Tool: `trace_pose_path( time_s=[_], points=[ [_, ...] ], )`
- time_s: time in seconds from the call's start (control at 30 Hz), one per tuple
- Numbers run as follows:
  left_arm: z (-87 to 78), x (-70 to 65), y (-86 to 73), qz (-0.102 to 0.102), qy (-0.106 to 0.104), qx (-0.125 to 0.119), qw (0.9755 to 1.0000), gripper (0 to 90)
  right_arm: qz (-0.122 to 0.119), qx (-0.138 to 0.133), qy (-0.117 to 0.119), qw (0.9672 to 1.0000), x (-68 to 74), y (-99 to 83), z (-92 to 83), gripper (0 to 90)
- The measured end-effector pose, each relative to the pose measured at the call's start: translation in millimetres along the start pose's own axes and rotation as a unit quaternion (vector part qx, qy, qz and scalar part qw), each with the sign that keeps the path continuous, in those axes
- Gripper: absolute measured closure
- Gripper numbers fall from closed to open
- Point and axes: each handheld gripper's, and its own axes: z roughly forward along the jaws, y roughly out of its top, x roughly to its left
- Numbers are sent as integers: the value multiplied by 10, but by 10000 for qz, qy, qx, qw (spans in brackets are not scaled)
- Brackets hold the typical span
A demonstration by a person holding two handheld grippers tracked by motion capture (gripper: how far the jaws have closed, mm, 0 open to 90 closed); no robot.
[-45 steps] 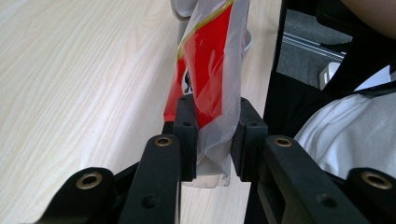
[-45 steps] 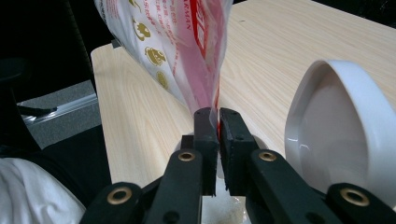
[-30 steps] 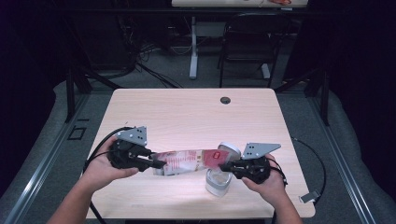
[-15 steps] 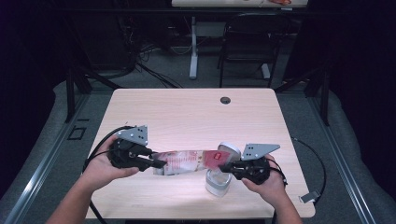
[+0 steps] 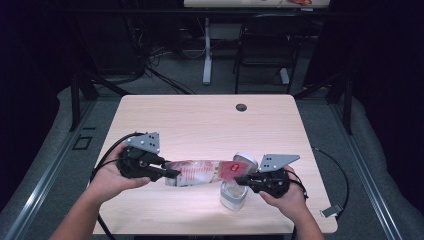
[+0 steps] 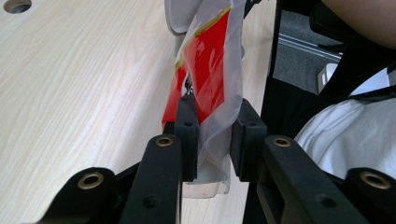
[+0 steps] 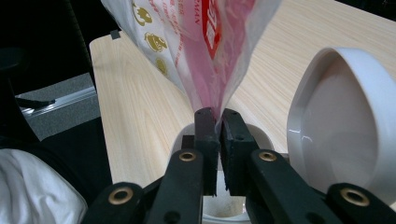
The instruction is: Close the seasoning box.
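Observation:
A clear plastic bag (image 5: 197,172) with red print hangs stretched level between my two grippers, just above the table's near edge. My left gripper (image 5: 175,174) is shut on the bag's left end; in the left gripper view the bag (image 6: 210,70) is bunched between the pads of that gripper (image 6: 215,135). My right gripper (image 5: 237,180) is shut on the bag's red right end; the right gripper view has the film (image 7: 205,46) pinched flat in its jaws (image 7: 215,121). Under that end stands a white container (image 5: 234,195) with its hinged lid (image 5: 245,161) raised open.
The wooden table (image 5: 200,125) has a round cable hole (image 5: 241,107) near its far edge. In the right gripper view the open lid (image 7: 345,126) stands close on the right of the jaws. Cables trail from both grippers off the table's sides.

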Motion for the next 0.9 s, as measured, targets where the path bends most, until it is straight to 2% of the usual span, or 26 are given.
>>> trace_pose_path(
  time_s=[0.43, 0.9],
  points=[
    [-31, -13, 73, 80, 27, -7, 10000, 763, -6, 39, 29, 10000, 7, -6, 20, 864],
    [-32, -3, 96, 80, 6, -83, 9999, 771, 9, 66, 39, 10000, -2, -21, 37, 864]
  ],
)
